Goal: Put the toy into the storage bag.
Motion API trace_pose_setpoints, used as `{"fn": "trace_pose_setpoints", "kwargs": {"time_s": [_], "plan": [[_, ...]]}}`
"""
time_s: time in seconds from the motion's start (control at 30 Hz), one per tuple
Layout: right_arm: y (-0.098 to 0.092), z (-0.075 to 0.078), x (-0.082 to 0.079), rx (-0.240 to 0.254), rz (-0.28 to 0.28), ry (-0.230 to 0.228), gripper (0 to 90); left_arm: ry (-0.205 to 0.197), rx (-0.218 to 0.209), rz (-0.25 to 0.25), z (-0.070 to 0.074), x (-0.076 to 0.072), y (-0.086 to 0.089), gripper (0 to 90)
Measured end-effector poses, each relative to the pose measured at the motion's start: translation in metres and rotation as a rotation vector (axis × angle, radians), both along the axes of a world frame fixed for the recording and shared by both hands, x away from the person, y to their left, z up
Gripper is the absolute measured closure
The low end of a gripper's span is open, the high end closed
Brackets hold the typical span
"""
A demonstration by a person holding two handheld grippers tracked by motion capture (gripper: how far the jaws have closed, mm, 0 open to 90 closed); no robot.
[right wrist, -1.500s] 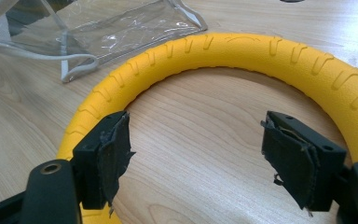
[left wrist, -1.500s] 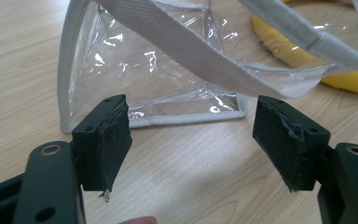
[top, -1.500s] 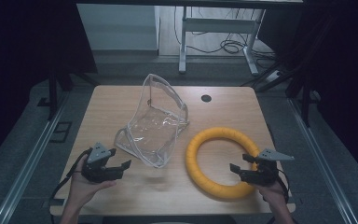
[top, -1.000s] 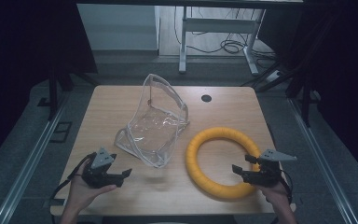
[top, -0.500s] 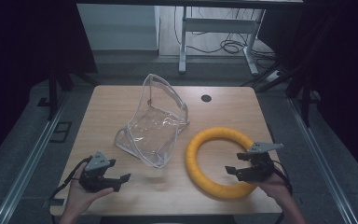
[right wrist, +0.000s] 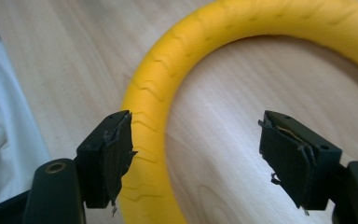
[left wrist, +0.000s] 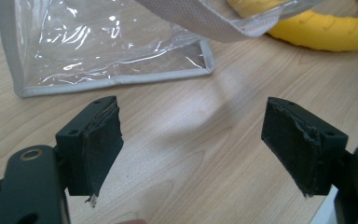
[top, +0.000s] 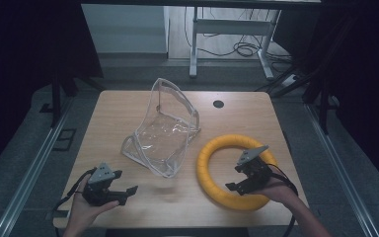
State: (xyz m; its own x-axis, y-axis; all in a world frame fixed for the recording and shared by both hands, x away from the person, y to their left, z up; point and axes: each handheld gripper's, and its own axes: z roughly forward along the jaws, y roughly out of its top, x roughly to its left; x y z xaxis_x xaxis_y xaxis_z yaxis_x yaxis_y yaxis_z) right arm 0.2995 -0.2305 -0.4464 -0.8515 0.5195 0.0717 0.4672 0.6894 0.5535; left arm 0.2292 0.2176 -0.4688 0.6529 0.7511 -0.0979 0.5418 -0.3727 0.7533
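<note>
A big yellow ring point(top: 235, 171) lies flat on the wooden desk point(top: 123, 111), on the right side near the front edge. The right gripper point(top: 239, 185) hangs over the near part of the ring, held in the person's right hand point(top: 275, 190). Its jaws are wide apart and have just been closing a little. In the right gripper view, the yellow ring point(right wrist: 223, 60) curves up between the two black jaws. The left one sits just over the ring's band, and bare desk point(right wrist: 242, 154) shows in the gap. The jaws do not squeeze the ring.

A clear plastic bag point(top: 164, 133) with a grey edge sits in the middle of the desk, just left of the ring. Its back part stands up and its front part lies flat on the wood. The bag and the ring are very near each other, and I cannot tell if they touch.

The left gripper point(top: 123, 191) is at the front left of the desk, held in the left hand point(top: 86, 210). It points toward the bag. Its jaws are wide apart too, with only wood between them. In the left gripper view, the clear plastic bag point(left wrist: 107, 42) lies just past the jaws.

A small dark round spot point(top: 218, 104) sits on the far part of the desk, well apart from the bag and the ring.
</note>
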Motion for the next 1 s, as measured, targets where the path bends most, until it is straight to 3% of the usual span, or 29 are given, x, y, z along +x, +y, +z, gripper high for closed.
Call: {"fn": "trace_pose_setpoints", "kwargs": {"time_s": [0.5, 0.87, 1.0], "plan": [[0.039, -0.027, -0.001, -0.195, 0.125, 0.123, 24.7, 0.008, 0.018, 0.000, -0.002, 0.000, -0.001, 19.4], [0.050, -0.047, -0.008, -0.328, 0.189, 0.162, 28.4, 0.007, 0.024, -0.004, -0.003, 0.000, -0.002, 19.3], [0.054, -0.053, -0.008, -0.371, 0.219, 0.170, 35.8, 0.009, 0.023, -0.008, -0.003, -0.001, -0.002, 19.0]]}}
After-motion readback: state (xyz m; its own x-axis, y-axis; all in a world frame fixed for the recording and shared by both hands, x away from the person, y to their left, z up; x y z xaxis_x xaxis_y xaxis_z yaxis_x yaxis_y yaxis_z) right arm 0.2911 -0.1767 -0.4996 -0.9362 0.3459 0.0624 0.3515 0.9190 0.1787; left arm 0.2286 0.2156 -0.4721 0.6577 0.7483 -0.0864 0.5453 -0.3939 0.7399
